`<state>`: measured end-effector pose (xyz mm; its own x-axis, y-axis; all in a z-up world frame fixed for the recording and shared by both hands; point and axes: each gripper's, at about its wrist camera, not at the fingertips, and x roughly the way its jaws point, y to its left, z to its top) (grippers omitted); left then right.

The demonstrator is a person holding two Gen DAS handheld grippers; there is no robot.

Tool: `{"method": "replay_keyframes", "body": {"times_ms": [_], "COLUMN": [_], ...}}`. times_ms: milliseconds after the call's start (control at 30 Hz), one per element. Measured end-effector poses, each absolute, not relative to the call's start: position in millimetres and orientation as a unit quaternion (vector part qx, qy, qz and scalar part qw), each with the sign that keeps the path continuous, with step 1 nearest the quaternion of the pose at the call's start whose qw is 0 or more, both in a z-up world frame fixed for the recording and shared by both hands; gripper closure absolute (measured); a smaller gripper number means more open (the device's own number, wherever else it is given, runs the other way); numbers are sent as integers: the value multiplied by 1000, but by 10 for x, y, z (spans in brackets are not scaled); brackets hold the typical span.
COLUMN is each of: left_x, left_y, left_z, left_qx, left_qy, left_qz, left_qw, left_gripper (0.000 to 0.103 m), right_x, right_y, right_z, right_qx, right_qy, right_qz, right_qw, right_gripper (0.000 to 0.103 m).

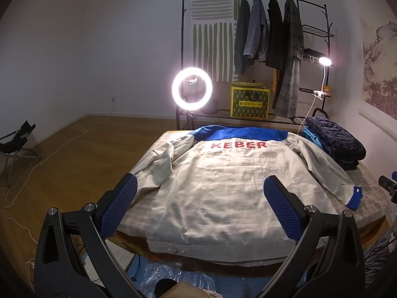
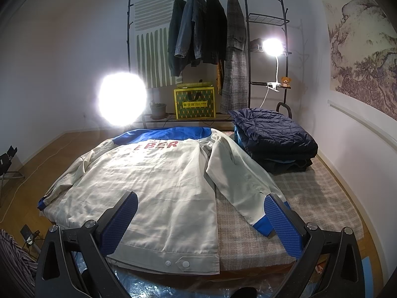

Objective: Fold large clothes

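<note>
Left gripper (image 1: 201, 186) and right gripper (image 2: 201, 202) hover released above the beige-and-blue cotton jacket (image 1: 218, 188) spread flat on the checked-cloth table (image 2: 310, 193); wooden floor (image 1: 74, 149) surrounds it.

ring light (image 2: 122, 98) blown out, KEBER lettering (image 2: 158, 146) partly glared

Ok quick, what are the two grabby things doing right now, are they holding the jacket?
Left hand-held gripper: open, holding nothing, above the jacket.
Right hand-held gripper: open, holding nothing.
</note>
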<state>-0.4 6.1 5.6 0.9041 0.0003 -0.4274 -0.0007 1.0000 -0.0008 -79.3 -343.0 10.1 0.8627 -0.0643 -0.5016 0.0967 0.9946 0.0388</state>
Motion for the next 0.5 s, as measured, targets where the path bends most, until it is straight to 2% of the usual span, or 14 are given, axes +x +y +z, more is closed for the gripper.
{"method": "replay_keyframes", "body": {"times_ms": [500], "left_x": [-3], "left_y": [67], "left_z": [54], "left_qx": [-2], "left_qy": [219], "left_qz": [0], "left_qw": [976], "left_gripper": [0], "right_x": [-781], "right_y": [-3367], "right_z": [107], "right_qx": [30], "right_qy": [261], "right_qz": [-40], "right_qw": [964], "right_gripper": [0]}}
